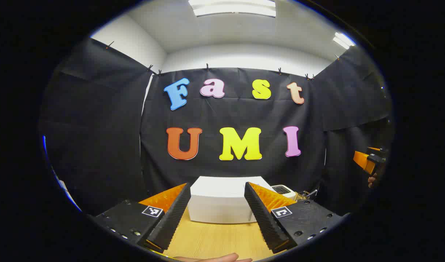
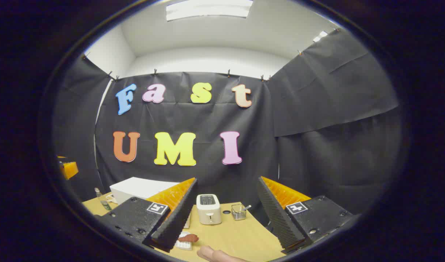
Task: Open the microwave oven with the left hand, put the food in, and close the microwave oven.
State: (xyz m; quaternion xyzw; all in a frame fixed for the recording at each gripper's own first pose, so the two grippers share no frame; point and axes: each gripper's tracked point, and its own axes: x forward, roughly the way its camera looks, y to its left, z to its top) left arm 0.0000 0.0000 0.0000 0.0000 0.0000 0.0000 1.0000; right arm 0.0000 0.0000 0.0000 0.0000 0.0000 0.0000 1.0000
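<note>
The white microwave oven point(image 1: 222, 200) stands shut on the wooden table point(image 1: 215, 240), straight ahead of my left gripper point(image 1: 217, 203), whose fingers are spread wide and hold nothing. In the right gripper view the microwave oven point(image 2: 138, 188) sits at the left, partly behind one finger. My right gripper point(image 2: 226, 207) is open and hangs above the table point(image 2: 240, 236). Below it, near the front edge, a reddish-brown piece of food point(image 2: 188, 238) lies on a small white dish point(image 2: 184, 245).
A white toaster point(image 2: 208, 213) and a small wire basket point(image 2: 239, 211) stand at the back of the table. Small items point(image 2: 105, 203) lie left of the microwave. A person's fingertip point(image 2: 211, 253) shows at the bottom edge. Black cloth walls close in the booth.
</note>
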